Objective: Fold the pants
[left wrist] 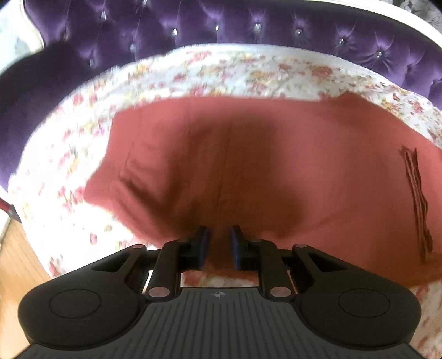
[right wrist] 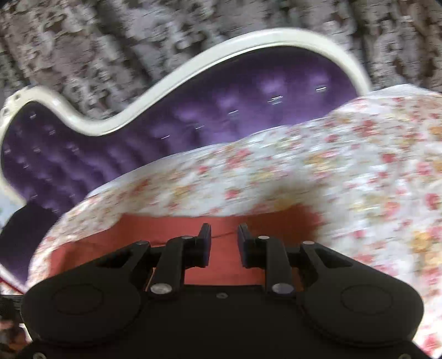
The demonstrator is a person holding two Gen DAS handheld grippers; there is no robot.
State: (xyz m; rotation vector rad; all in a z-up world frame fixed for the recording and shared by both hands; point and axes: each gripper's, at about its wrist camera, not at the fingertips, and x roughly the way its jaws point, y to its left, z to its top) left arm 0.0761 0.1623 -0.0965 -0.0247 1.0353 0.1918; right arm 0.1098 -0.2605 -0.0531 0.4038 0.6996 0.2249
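On the bed, a floral bedspread [left wrist: 221, 71] covers the surface; behind it we see one purple tufted headboard [left wrist: 193, 24] with a white frame [right wrist: 193, 58], and patterned grey wallpaper [right wrist: 110, 41] beyond. At far left, wood flooring [left wrist: 16, 248]. We count one pair of red pants [left wrist: 248, 154], spread flat on the bedspread. Left gripper [left wrist: 219, 240]: jaws parted, fabric between them, not clamped. Right gripper [right wrist: 224, 234]: jaws apart over the pants, gripping nothing.
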